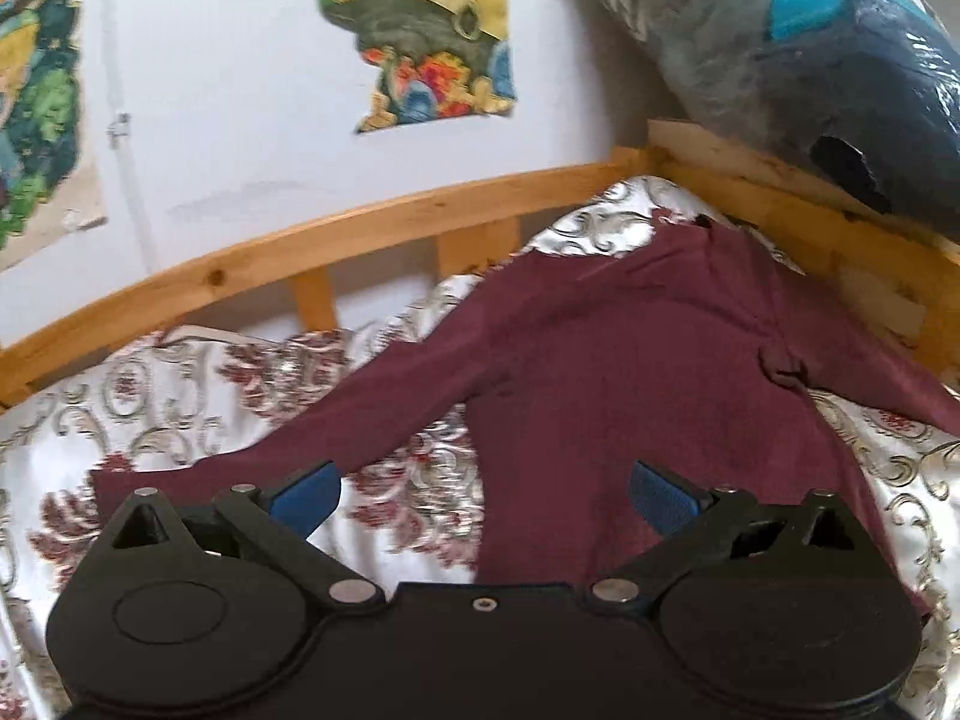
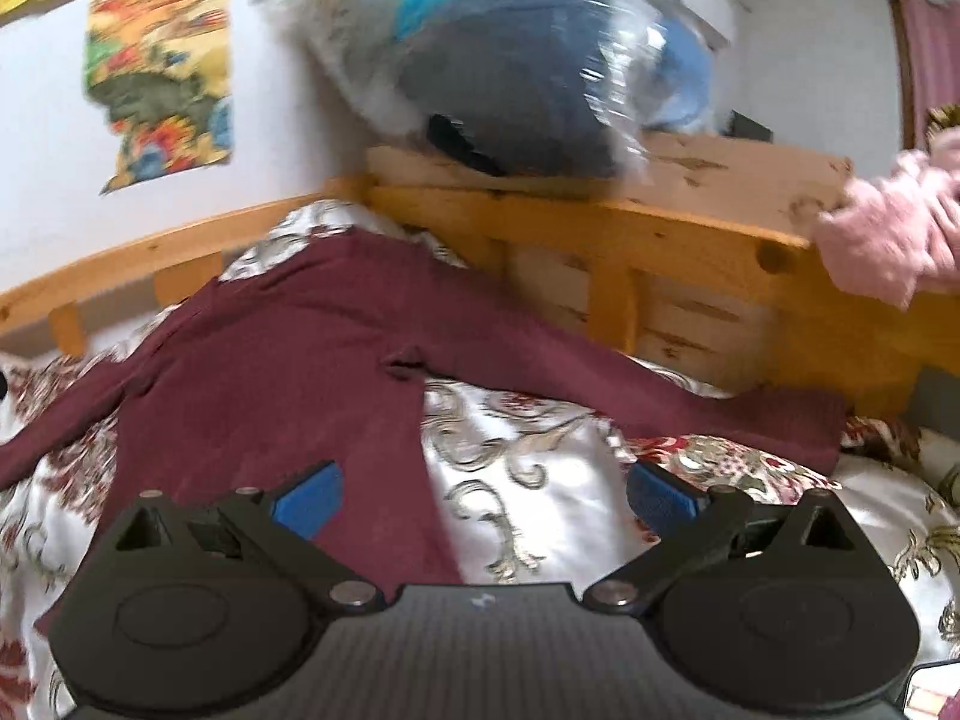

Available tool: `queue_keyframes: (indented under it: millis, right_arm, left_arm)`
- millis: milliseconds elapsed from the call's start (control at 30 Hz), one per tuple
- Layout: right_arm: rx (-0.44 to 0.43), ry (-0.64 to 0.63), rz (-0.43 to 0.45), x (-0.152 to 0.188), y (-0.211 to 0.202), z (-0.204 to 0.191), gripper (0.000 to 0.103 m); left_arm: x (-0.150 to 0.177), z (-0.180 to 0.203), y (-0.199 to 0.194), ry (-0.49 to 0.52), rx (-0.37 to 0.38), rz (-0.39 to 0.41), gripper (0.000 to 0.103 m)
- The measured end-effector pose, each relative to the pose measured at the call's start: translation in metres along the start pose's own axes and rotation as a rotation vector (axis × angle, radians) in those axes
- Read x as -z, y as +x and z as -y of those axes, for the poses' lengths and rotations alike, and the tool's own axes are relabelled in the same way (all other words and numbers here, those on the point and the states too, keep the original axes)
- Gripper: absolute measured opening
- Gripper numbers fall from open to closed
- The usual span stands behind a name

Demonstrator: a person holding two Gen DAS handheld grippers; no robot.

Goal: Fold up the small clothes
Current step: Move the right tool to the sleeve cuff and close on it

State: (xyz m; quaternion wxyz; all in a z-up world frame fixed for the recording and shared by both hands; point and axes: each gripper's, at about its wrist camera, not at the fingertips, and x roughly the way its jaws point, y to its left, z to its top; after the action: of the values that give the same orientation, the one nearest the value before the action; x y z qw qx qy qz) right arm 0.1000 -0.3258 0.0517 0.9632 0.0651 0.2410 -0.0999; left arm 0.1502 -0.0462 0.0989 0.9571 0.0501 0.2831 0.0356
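A maroon long-sleeved top [image 1: 630,360] lies spread flat on a floral satin bedspread [image 1: 180,396], collar toward the far corner, both sleeves stretched out. My left gripper [image 1: 483,495] is open and empty, hovering above the top's lower left hem, its left pad [image 1: 306,495] over the left sleeve. In the right wrist view the same top [image 2: 270,372] fills the left half. My right gripper [image 2: 483,495] is open and empty above the top's lower right edge and the bedspread [image 2: 540,480]. The right sleeve [image 2: 720,414] runs to the right.
A wooden bed rail [image 1: 300,252] runs along the far side and a wooden headboard [image 2: 660,240] on the right. A plastic bag of dark bedding [image 2: 510,60] sits on the headboard. A pink garment [image 2: 888,228] hangs at the right. Posters [image 1: 420,30] on the wall.
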Motion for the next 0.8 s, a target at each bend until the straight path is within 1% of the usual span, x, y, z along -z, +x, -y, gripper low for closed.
queue_keyframes:
  millis: [100, 233, 367, 533, 600, 633, 700, 800]
  right_arm:
    - [0.034, 0.032, 0.014, -0.002, 0.006, 0.010, 0.103]
    - [0.058, 0.072, 0.051, -0.006, 0.014, 0.022, 0.103]
    - [0.090, 0.117, 0.095, -0.007, 0.023, 0.034, 0.103]
    - [0.219, 0.168, 0.154, 0.003, 0.039, 0.048, 0.103]
    - [0.281, 0.154, 0.171, 0.005, 0.050, 0.051, 0.103]
    - [0.318, 0.152, 0.168, 0.004, 0.057, 0.054, 0.103]
    - [0.368, 0.182, 0.134, 0.000, 0.071, 0.061, 0.103]
    - [0.396, 0.249, 0.113, -0.002, 0.085, 0.078, 0.103]
  left_arm:
    - [-0.003, 0.014, 0.011, 0.020, 0.029, 0.001, 0.102]
    - [-0.006, 0.029, 0.032, 0.058, 0.058, -0.004, 0.102]
    - [-0.008, 0.038, 0.061, 0.051, 0.098, -0.014, 0.102]
    - [-0.002, 0.049, 0.113, 0.025, 0.114, -0.042, 0.102]
    - [0.000, 0.053, 0.131, 0.011, 0.114, -0.086, 0.102]
    - [0.002, 0.054, 0.139, 0.003, 0.128, -0.107, 0.102]
    - [0.004, 0.054, 0.150, 0.000, 0.150, -0.135, 0.102]
    - [0.010, 0.056, 0.159, 0.020, 0.157, -0.154, 0.102]
